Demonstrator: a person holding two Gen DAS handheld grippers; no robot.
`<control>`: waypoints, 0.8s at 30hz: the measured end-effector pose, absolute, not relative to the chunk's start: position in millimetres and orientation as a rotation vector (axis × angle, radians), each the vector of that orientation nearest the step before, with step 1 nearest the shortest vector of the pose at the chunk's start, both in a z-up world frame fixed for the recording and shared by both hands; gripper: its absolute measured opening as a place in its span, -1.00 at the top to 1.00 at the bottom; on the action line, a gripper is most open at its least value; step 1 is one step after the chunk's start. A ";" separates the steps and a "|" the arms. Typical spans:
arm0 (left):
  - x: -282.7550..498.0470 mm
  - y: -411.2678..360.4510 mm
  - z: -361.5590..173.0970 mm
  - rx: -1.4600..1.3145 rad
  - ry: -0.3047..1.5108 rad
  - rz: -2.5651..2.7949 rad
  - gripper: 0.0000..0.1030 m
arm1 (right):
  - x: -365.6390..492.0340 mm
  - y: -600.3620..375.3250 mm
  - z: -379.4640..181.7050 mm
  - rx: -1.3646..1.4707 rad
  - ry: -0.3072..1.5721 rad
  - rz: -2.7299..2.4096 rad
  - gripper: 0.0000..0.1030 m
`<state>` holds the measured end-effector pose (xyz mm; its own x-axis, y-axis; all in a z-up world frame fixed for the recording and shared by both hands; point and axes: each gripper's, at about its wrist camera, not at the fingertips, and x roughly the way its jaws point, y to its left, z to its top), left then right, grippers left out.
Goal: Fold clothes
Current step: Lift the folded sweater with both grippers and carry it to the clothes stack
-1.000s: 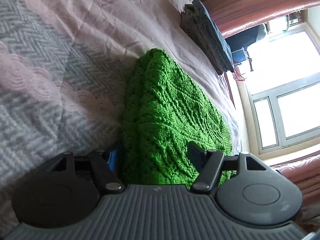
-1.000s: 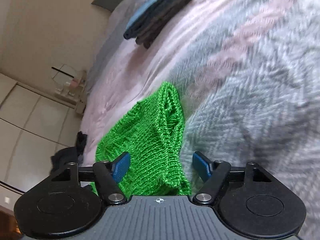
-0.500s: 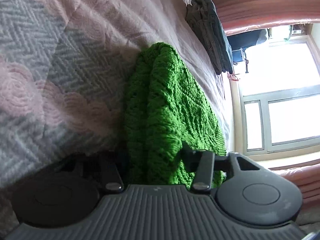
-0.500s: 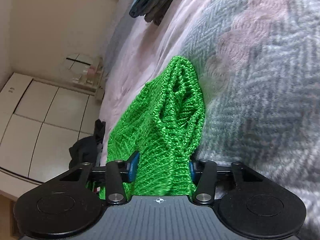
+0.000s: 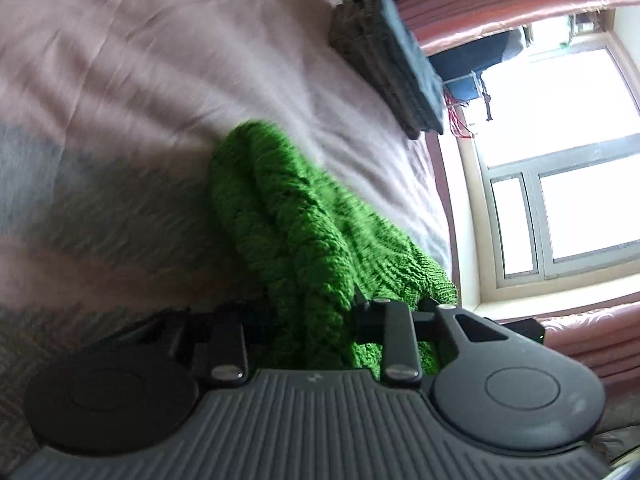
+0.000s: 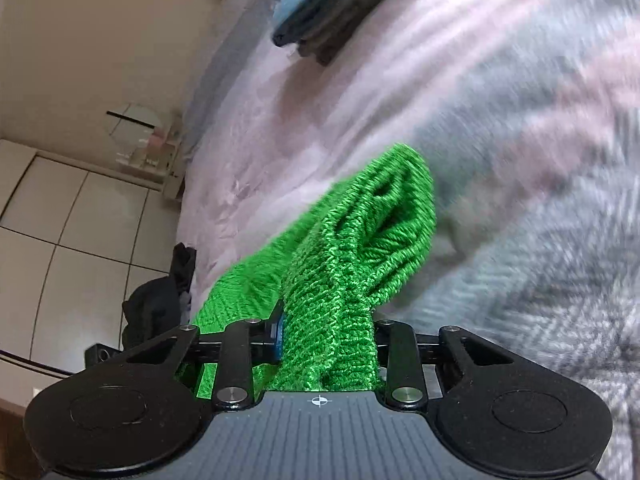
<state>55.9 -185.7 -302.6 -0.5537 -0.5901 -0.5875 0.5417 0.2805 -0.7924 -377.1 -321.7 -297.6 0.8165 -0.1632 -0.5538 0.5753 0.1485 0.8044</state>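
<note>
A bright green knitted sweater (image 5: 296,232) lies folded on the pink and grey bedspread (image 5: 120,80). My left gripper (image 5: 312,316) is shut on one end of it, the knit bunched thick between the jaws. In the right wrist view the same green sweater (image 6: 360,248) rises from the bedspread (image 6: 540,240), and my right gripper (image 6: 328,340) is shut on its other end. The fabric hides both grippers' fingertips. Both views are blurred by motion.
A stack of folded dark clothes (image 5: 388,56) sits further up the bed, also visible as folded dark clothes (image 6: 332,12) from the right wrist. A window (image 5: 560,200) and pink curtains (image 5: 500,0) lie beyond the bed; a dark pile of clothing (image 6: 160,304) sits beside the cabinets.
Both grippers went from open around the sweater's ends to shut on them. The sweater's ends have lifted off the bedspread and the views have shifted with motion.
</note>
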 end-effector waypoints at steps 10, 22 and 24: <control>49.7 -271.4 -206.4 -0.057 1.524 -1.588 0.47 | -380.3 -382.6 -172.1 1.249 0.312 -0.643 0.43; 23.4 -451.5 -183.6 -0.076 1.364 -1.621 0.47 | -385.9 -572.2 -143.1 1.140 0.298 -0.640 0.43; 24.0 -483.9 -185.6 -0.084 1.335 -1.617 0.47 | -383.3 -608.4 -145.1 1.119 0.296 -0.638 0.43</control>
<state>24.0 -483.9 -185.6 -0.5006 -0.7043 -0.5033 0.6276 0.1051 -0.7714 -383.3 -608.4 -145.1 0.7869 -0.3247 -0.5248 0.6104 0.2846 0.7392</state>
